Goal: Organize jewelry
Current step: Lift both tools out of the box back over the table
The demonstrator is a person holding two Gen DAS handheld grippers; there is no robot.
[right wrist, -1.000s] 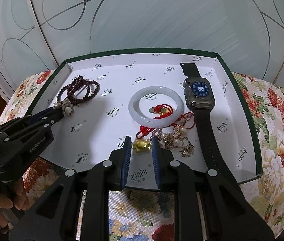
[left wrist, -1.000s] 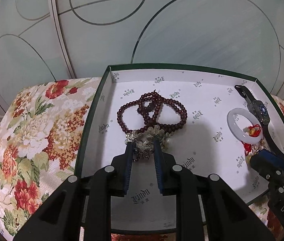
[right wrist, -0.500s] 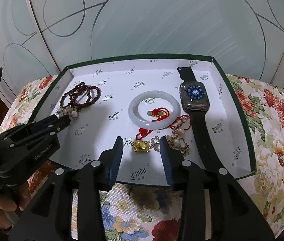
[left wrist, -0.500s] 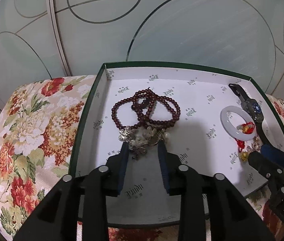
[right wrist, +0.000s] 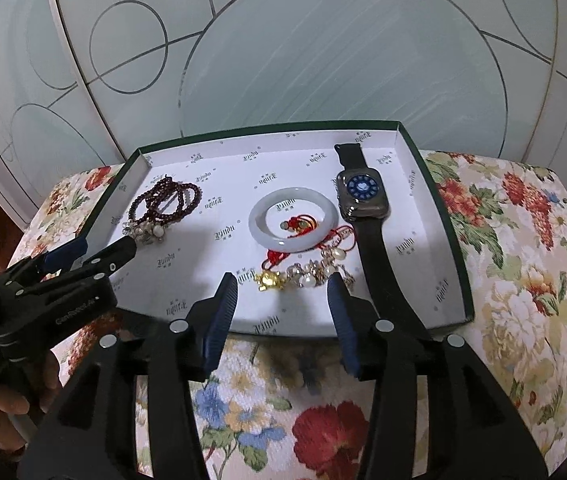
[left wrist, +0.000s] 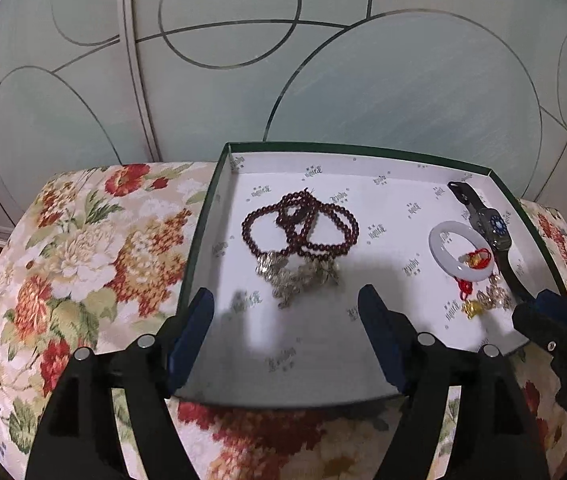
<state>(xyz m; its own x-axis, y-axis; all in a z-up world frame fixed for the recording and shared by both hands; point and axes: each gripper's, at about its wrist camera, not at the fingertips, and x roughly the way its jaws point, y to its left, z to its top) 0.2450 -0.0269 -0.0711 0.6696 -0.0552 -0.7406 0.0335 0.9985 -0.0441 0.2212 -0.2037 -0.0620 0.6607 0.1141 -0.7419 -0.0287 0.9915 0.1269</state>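
Note:
A green-edged box lid [left wrist: 199, 256] [right wrist: 449, 236] with white lining lies on a floral cushion. Inside it on the left are dark red bead bracelets [left wrist: 303, 224] [right wrist: 165, 202] with a silver flower chain [left wrist: 295, 274]. On the right lie a white jade bangle [left wrist: 459, 250] [right wrist: 293, 224], a red-cord gold charm [right wrist: 269, 278], a pearl chain [right wrist: 319, 270] and a black smartwatch [left wrist: 493, 230] [right wrist: 363, 192]. My left gripper [left wrist: 285, 300] is open and empty, just short of the flower chain. My right gripper [right wrist: 283, 284] is open and empty, its tips astride the gold charm and pearl chain.
The floral cushion [left wrist: 83, 264] [right wrist: 523, 264] surrounds the lid. A frosted glass wardrobe door [left wrist: 283, 60] with curved lines stands close behind. The other gripper shows at each view's edge [left wrist: 555, 328] [right wrist: 67, 280].
Both grippers have opened wide and drawn back toward the lid's near edge. The flower chain and the gold charm with pearl chain, earlier between the fingers, now lie free in the lid.

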